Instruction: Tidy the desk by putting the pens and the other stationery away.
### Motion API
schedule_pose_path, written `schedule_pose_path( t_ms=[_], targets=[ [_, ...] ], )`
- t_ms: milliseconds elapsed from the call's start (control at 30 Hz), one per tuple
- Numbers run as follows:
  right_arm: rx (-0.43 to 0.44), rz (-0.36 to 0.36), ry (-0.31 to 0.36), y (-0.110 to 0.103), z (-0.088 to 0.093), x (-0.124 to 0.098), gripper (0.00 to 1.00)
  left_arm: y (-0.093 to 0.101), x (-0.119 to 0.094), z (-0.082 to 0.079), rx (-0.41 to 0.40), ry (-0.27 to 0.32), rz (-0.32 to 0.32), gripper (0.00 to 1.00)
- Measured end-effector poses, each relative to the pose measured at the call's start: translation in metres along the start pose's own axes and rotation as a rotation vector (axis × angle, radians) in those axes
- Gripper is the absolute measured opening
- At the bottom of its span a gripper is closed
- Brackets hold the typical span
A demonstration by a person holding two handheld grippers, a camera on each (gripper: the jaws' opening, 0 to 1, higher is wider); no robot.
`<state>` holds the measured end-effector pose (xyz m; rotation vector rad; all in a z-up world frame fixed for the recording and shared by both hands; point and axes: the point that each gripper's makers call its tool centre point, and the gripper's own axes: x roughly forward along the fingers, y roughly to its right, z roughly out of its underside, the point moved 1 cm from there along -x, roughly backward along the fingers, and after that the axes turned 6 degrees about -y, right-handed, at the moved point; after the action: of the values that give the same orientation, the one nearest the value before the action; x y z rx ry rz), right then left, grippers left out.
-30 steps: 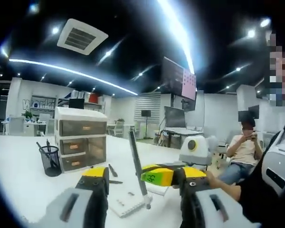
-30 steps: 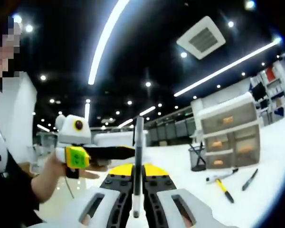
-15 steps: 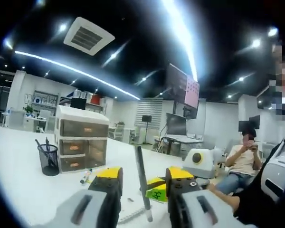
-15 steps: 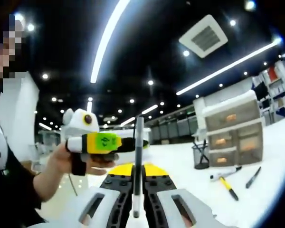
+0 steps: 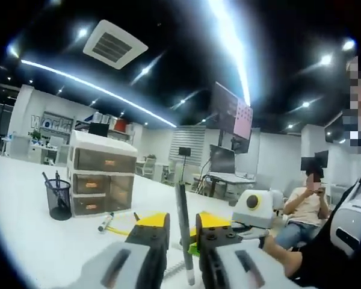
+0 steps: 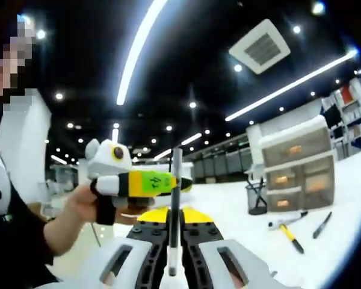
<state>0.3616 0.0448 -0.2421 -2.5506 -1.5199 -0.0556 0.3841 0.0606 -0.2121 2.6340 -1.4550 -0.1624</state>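
The right gripper (image 6: 170, 250) is clamped on an upright pen (image 6: 175, 198), long axis toward 12 o'clock. The left gripper (image 5: 181, 224) has its jaws nearly closed around that pen's shaft; firm contact is unclear. The pen cup (image 5: 59, 199) sits at 10 o'clock on the desk (image 5: 24, 232), beside the drawer unit (image 5: 102, 180), nearer the left gripper.

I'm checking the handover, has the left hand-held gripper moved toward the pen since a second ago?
Yes. In the right gripper view, the left hand-held gripper has moved right until its tips reach the upright pen.
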Motion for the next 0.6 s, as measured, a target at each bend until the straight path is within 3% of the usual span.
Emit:
schedule_pose_path(
  t_ms=[233, 400, 600],
  targets=[
    [-0.009, 0.006, -0.005, 0.0008, 0.0014, -0.0008, 0.05, 0.0008, 0.0007, 0.0008, 0.004, 0.0, 0.009, 0.08],
    [-0.052, 0.009, -0.012, 0.0004, 0.0033, 0.0003, 0.05, 0.0067, 0.0014, 0.0015, 0.066, -0.016, 0.003, 0.07],
    [-0.052, 0.022, -0.011, 0.003, 0.0046, -0.0016, 0.18, 0.0018, -0.0021, -0.0013, 0.123, -0.02, -0.035, 0.07]
  ],
)
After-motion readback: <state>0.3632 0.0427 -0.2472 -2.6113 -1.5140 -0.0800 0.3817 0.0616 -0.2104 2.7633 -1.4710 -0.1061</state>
